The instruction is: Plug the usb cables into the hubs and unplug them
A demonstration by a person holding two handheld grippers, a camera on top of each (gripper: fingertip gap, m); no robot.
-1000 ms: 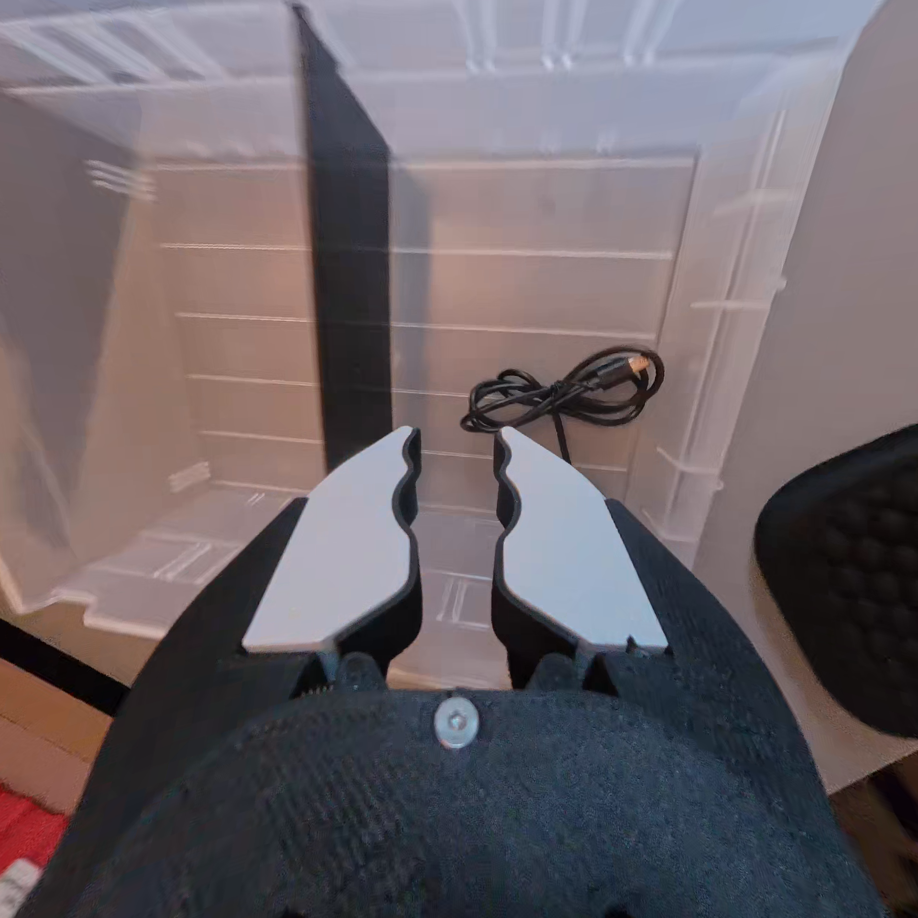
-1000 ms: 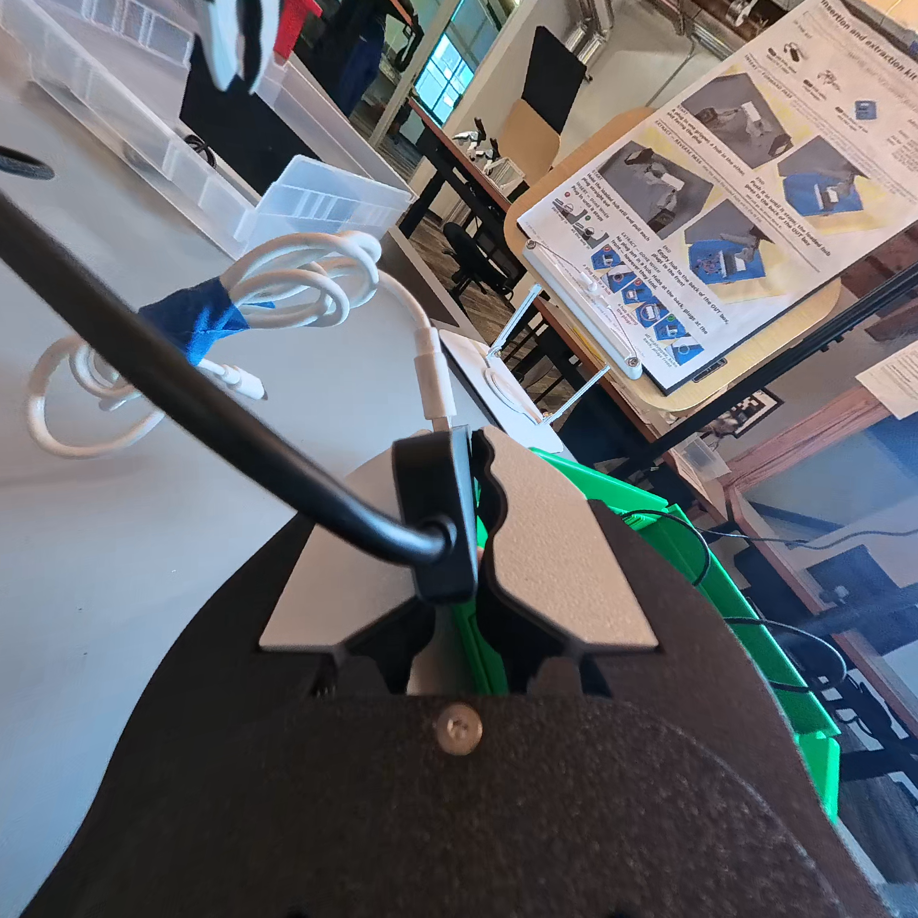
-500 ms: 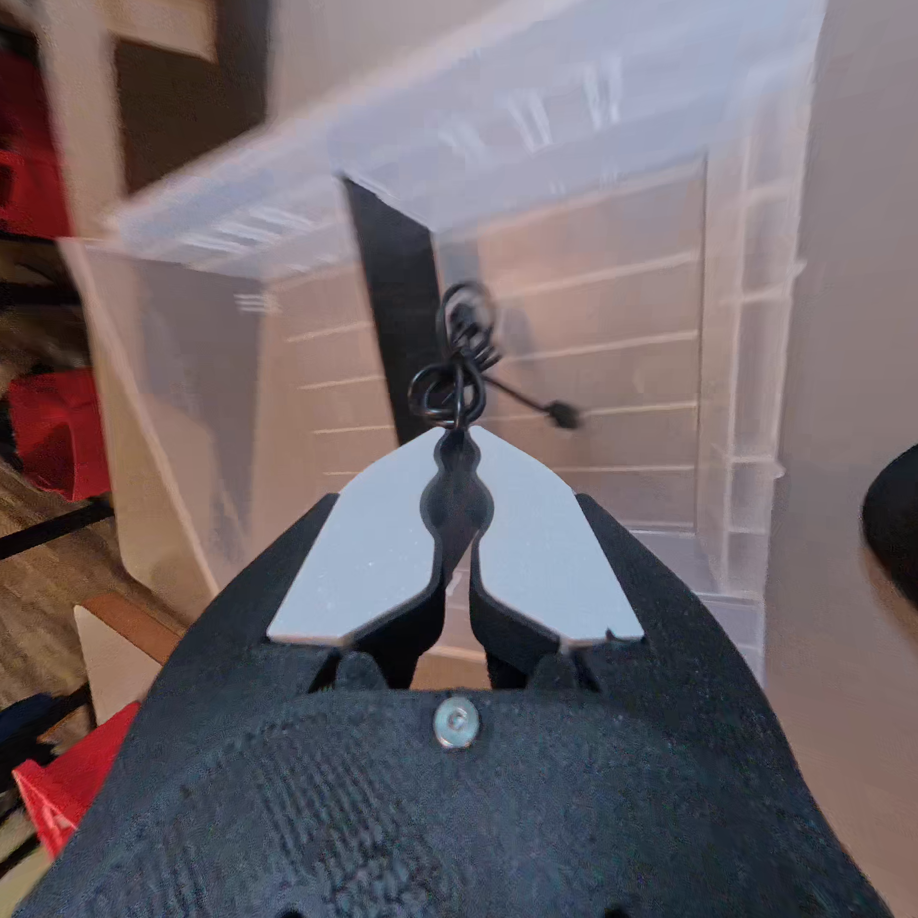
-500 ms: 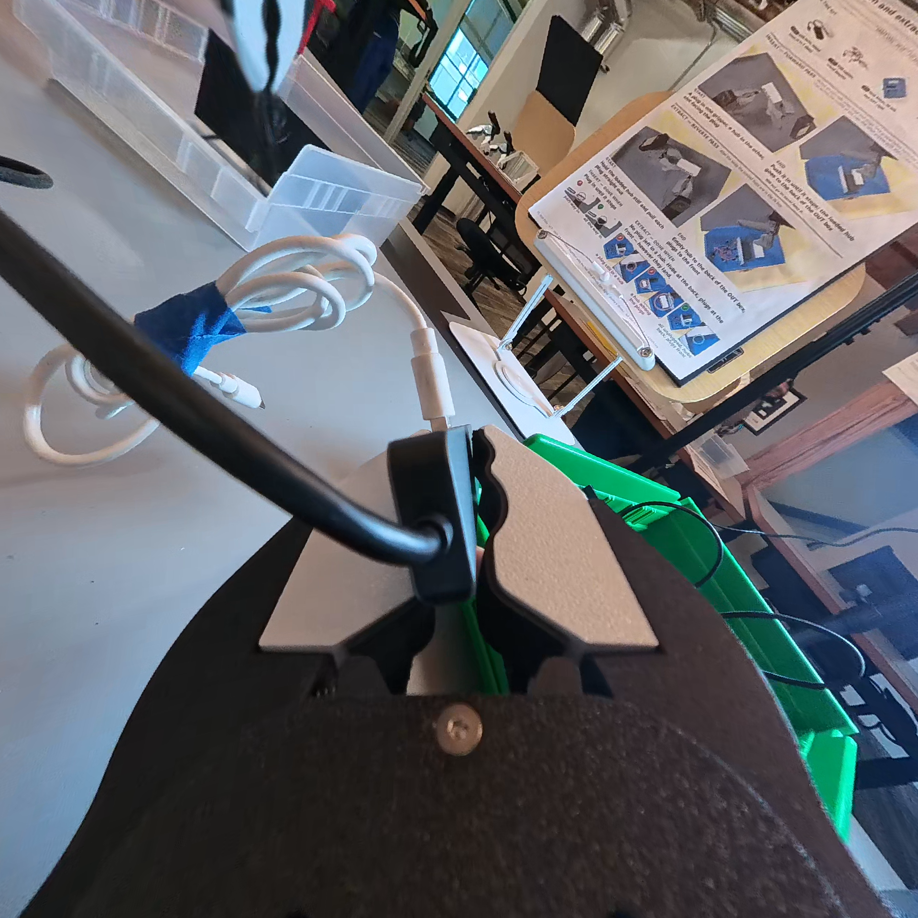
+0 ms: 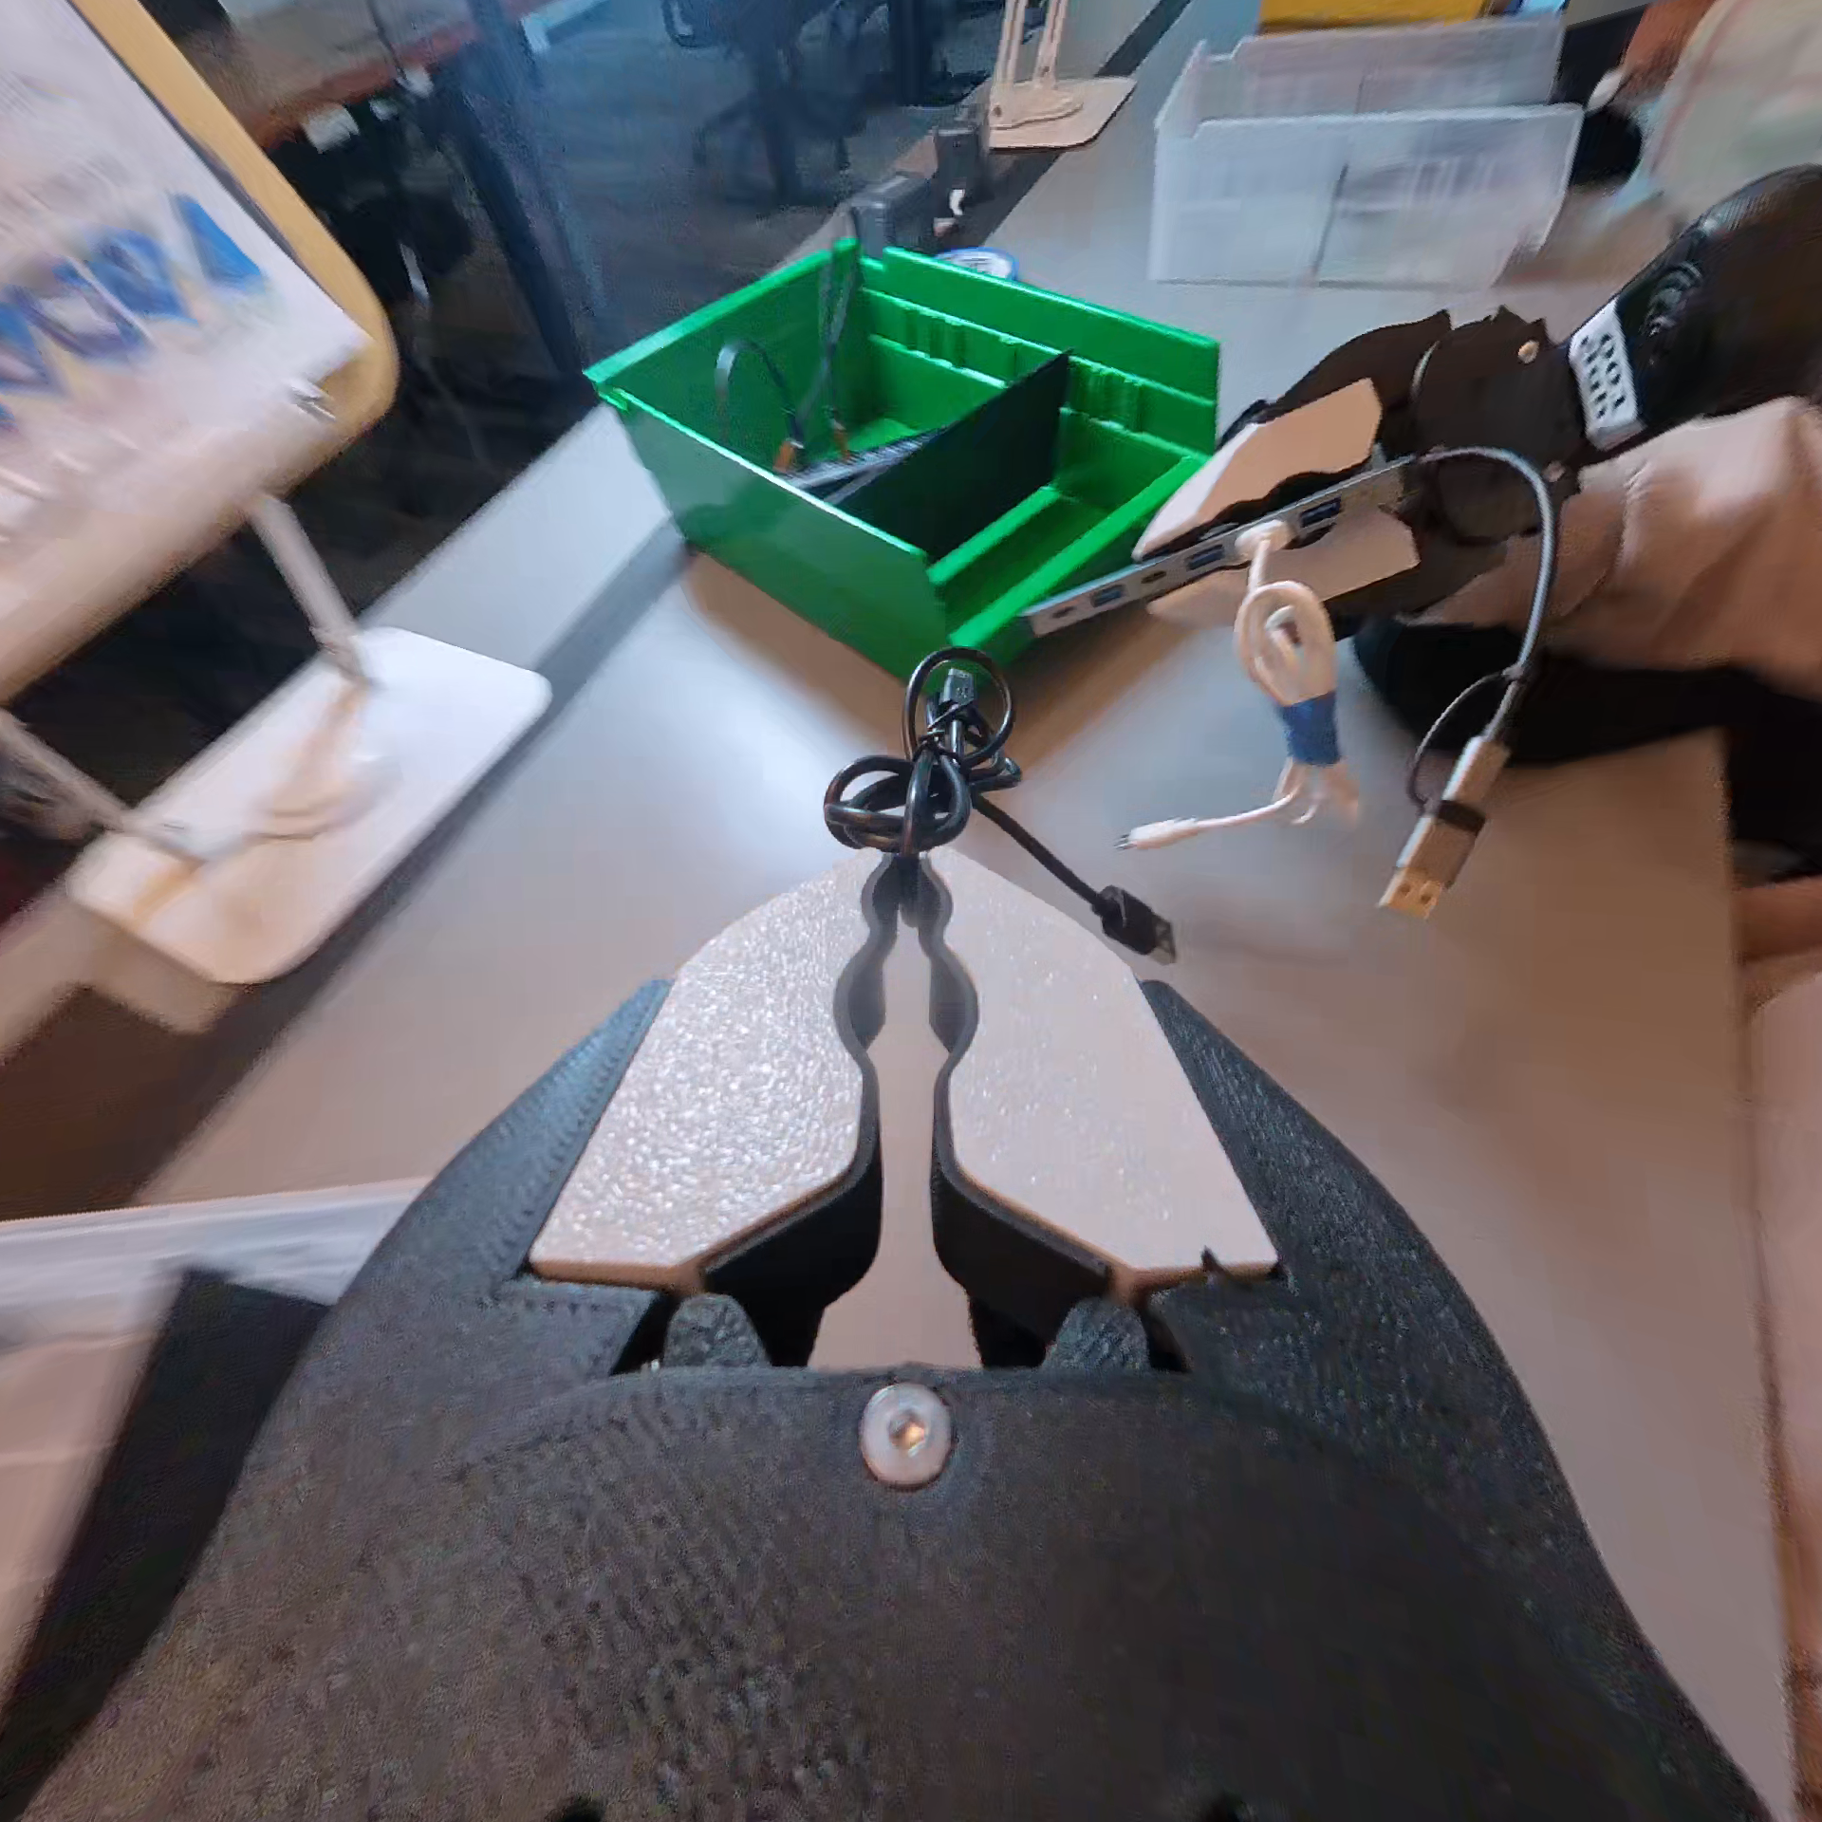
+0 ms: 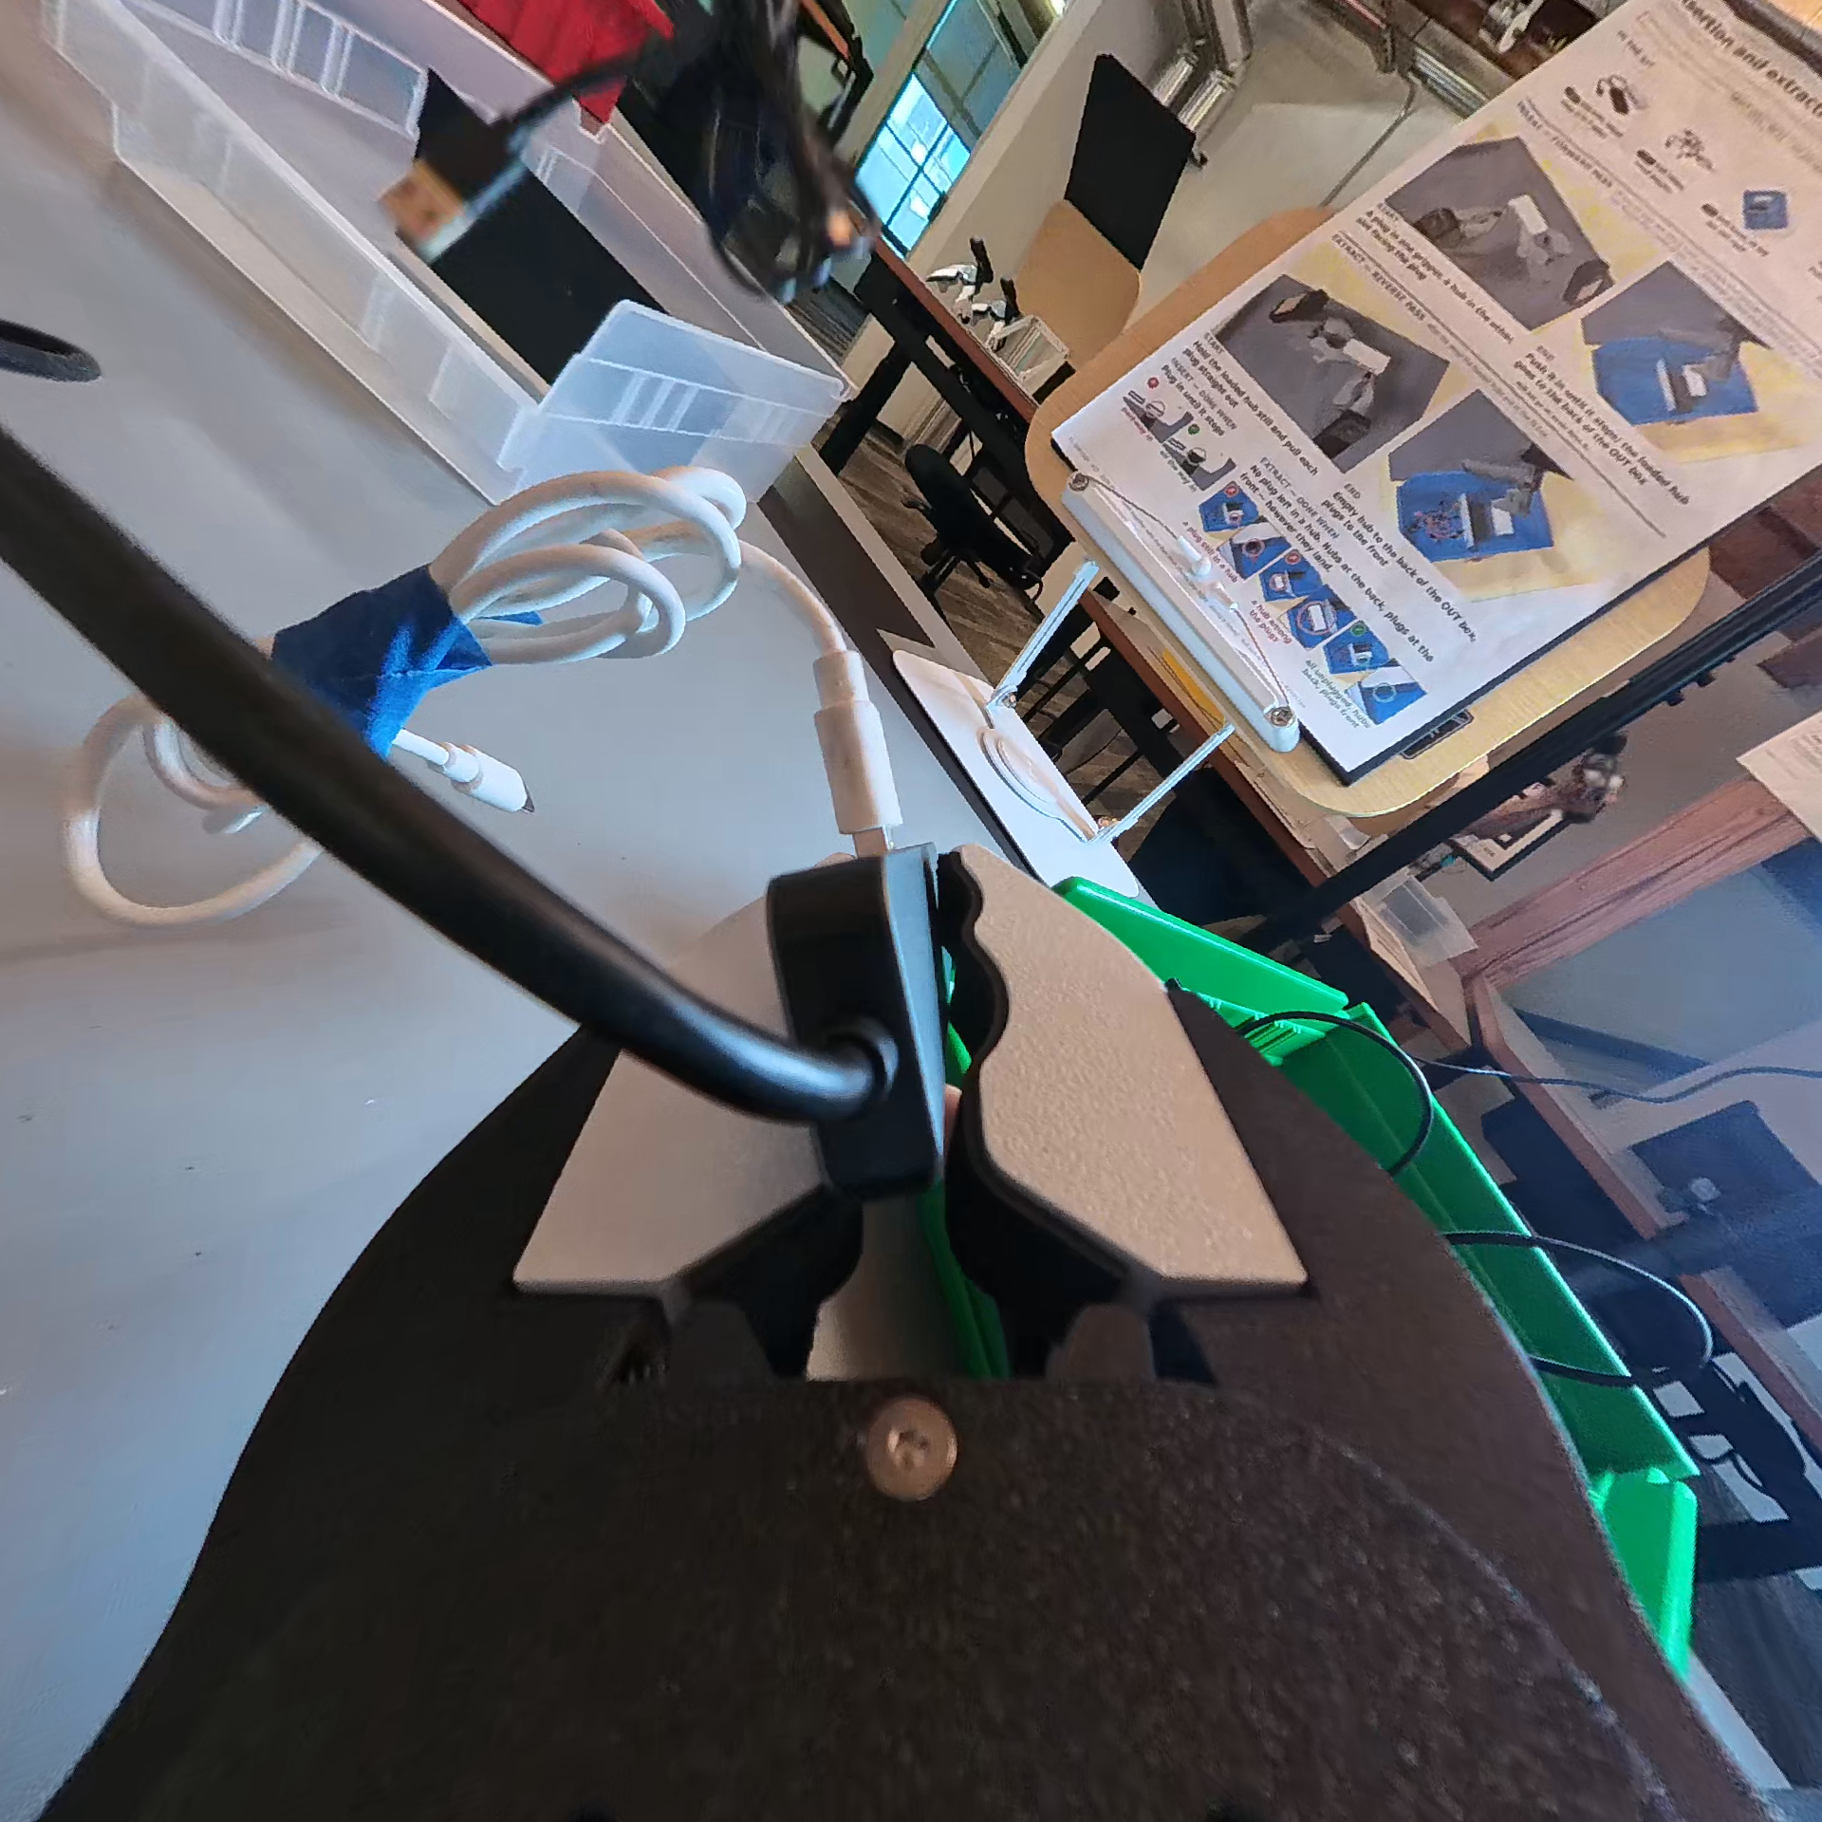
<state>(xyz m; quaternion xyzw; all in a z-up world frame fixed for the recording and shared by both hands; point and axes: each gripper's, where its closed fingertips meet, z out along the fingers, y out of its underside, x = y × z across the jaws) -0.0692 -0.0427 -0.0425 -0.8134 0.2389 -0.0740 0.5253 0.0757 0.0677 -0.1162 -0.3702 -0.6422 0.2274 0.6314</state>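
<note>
While the right gripper (image 5: 1272,493) is clenched on the hub (image 5: 1223,567), held above the tabletop (image 5: 592,887) beside the green bin (image 5: 789,523), its port row faces the left jaws, long axis running crosswise. The left gripper (image 5: 902,887) pinches a coiled black cable (image 5: 917,779). Its plug (image 5: 1134,922) dangles right of those jaws, below the hub, needing regrasp.

We count two grippers, one hub (image 5: 1223,567), and two loose cables: a black bundle (image 5: 922,779) and a white one (image 6: 592,582) with blue tape. There's also one green bin (image 5: 789,532), two clear bins and one instruction sheet (image 6: 1479,394) on a stand.
</note>
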